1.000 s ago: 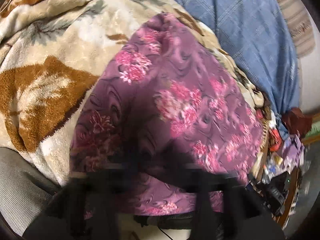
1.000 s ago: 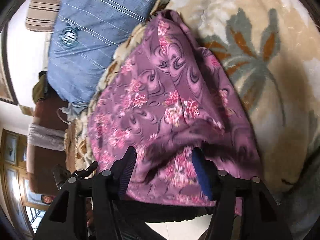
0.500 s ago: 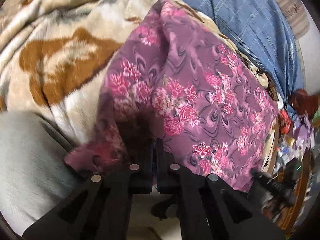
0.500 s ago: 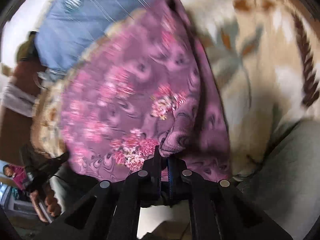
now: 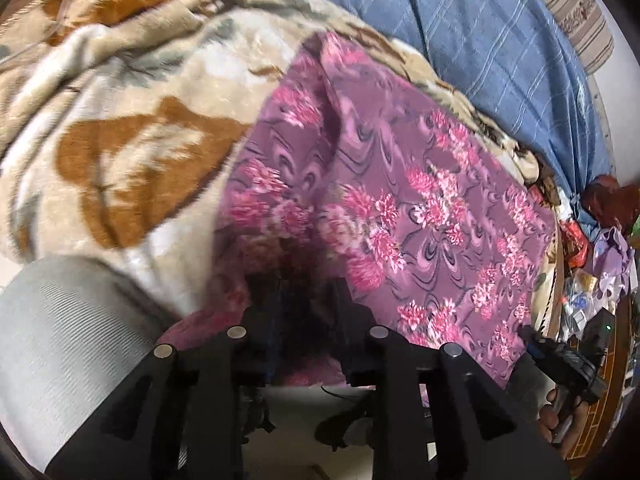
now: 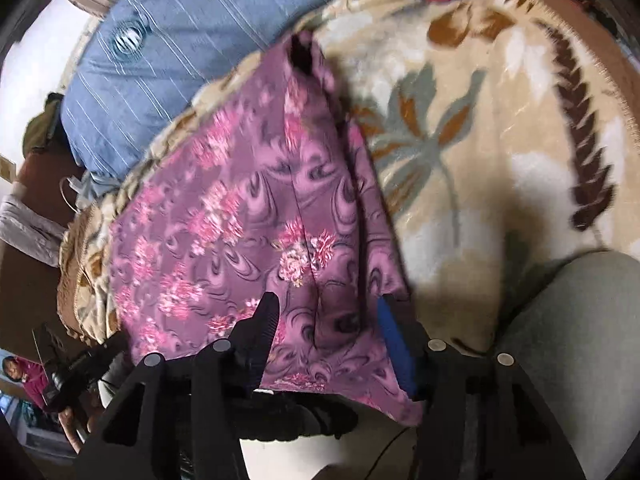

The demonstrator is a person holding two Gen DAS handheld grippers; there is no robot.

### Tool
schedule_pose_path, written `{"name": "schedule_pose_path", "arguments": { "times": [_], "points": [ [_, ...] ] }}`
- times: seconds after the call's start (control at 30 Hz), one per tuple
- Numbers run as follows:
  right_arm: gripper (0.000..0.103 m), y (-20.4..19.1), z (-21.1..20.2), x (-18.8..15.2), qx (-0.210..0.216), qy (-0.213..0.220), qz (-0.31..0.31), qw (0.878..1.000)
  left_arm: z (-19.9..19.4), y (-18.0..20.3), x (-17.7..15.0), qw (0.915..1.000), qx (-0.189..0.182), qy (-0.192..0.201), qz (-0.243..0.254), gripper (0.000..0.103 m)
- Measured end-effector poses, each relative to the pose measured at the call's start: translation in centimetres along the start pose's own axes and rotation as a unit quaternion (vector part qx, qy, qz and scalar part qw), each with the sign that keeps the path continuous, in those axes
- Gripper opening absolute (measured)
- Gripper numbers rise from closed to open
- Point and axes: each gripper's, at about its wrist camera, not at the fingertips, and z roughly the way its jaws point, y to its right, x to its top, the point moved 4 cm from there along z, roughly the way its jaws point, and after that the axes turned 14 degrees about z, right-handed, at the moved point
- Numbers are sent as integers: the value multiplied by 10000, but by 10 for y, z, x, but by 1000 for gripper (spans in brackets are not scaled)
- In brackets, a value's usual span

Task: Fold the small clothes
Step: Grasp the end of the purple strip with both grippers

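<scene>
Right wrist: one purple floral garment (image 6: pixel 248 216)

**Your bed setup right now**

You've got a plush cream blanket with brown and grey leaf print (image 6: pixel 480 128) covering the bed. Lying flat on it: your purple pink-flowered garment (image 5: pixel 420 208), with a blue striped quilted cover (image 5: pixel 500 40) just beyond.

Both fisheye views are evenly and softly lit, with strong barrel distortion and black vignetting at the rims, motion blur smearing the purple floral garment (image 5: pixel 400 200) and blanket (image 6: pixel 500 140), and deep shadow, possibly hiding detail, between the left gripper (image 5: pixel 306 312) fingers.
</scene>
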Motion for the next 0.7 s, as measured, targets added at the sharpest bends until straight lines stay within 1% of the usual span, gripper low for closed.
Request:
{"name": "schedule_pose_path", "arguments": {
  "times": [0.03,0.07,0.1,0.17,0.23,0.27,0.33,0.37,0.4,0.43,0.47,0.5,0.53,0.57,0.6,0.63,0.7],
  "points": [
    [18,-1,7,-2,-202,-51,-26,9998,5,1,1,10000,34,-37,16,14],
    [12,-4,9,-3,-240,-66,-61,9997,7,2,0,9999,89,-48,41,2],
    [8,-7,5,-6,-303,15,-164,9994,7,4,0,9999,113,-34,71,2],
    [7,-15,-6,-13,-444,175,-339,9983,-7,9,-2,9997,167,127,159,1],
    [7,-19,-21,-17,-535,340,-463,9969,-18,15,-5,9982,381,284,379,1],
    [7,-20,-21,-18,-621,351,-508,9962,-15,13,-7,9981,426,252,367,1],
    [7,-17,-4,-14,-768,269,-523,9953,7,2,-11,9983,532,-42,227,2],
    [11,-12,15,-11,-882,52,-472,9950,15,-3,-13,9984,532,-166,59,2],
    [15,-11,26,-10,-945,-173,-429,9945,11,-4,-13,9991,396,-151,-51,2],
    [15,-12,26,-10,-919,-198,-374,9949,3,-3,-13,9996,251,-86,-83,4],
    [21,-16,12,-9,-843,-52,-358,9958,-11,-3,-13,9999,100,82,-84,4],
    [27,-21,-1,-9,-849,84,-394,9956,-27,-5,-13,9995,47,302,-68,5],
    [33,-26,-15,-10,-853,220,-442,9951,-39,-8,-13,9990,53,446,-56,6],
    [51,-36,-34,-10,-805,394,-546,9945,-48,-13,-13,9986,50,531,-69,6],
    [60,-46,-44,-11,-724,492,-642,9941,-55,-18,-13,9982,21,587,-130,7],
    [60,-62,-53,-12,-565,546,-800,9937,-59,-23,-13,9978,-7,632,-203,10],
    [60,-97,-56,-15,-204,437,-1111,9926,-60,-32,-9,9971,12,693,-306,19]
  ]
}}
